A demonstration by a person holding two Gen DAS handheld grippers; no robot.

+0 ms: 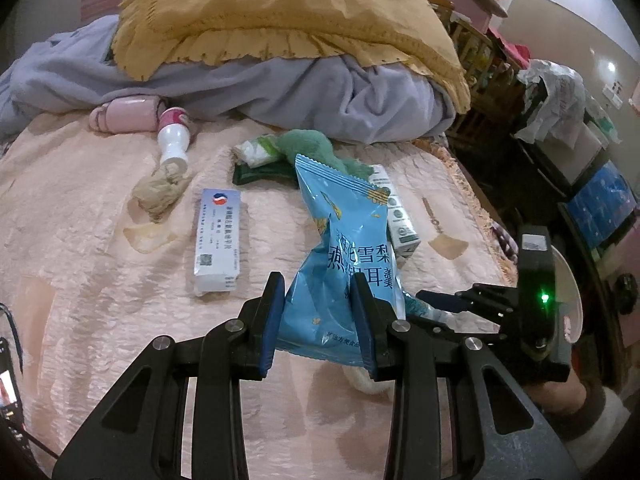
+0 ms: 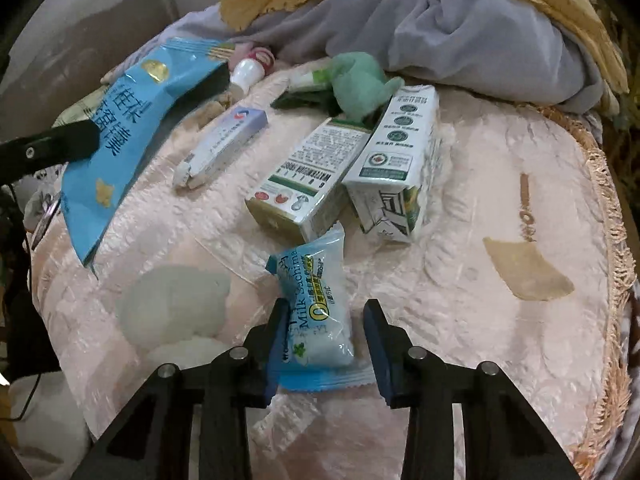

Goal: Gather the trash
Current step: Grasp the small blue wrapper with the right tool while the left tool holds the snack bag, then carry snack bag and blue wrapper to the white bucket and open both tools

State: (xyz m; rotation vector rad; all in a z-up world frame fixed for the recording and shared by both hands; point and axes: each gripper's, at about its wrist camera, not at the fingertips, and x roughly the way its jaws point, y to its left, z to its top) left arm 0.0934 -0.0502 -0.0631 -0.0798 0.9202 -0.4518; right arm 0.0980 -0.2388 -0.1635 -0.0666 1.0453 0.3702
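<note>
Up close: left gripper (image 1: 318, 322) pinching blue snack bag (image 1: 348, 248), lifted above pink bedspread (image 1: 100, 280). Right gripper (image 2: 326, 344) straddling small milk-candy wrapper (image 2: 316, 312) lying on bedspread; left pad touching, right pad apart. Cartons (image 2: 352, 160) just beyond.

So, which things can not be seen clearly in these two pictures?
- Blue snack bag: left wrist view, the left gripper covers its lower print.
- Green soft toy: right wrist view, cartons hide its base.
- Small milk snack packet: whether the right gripper presses it, unclear.
</note>
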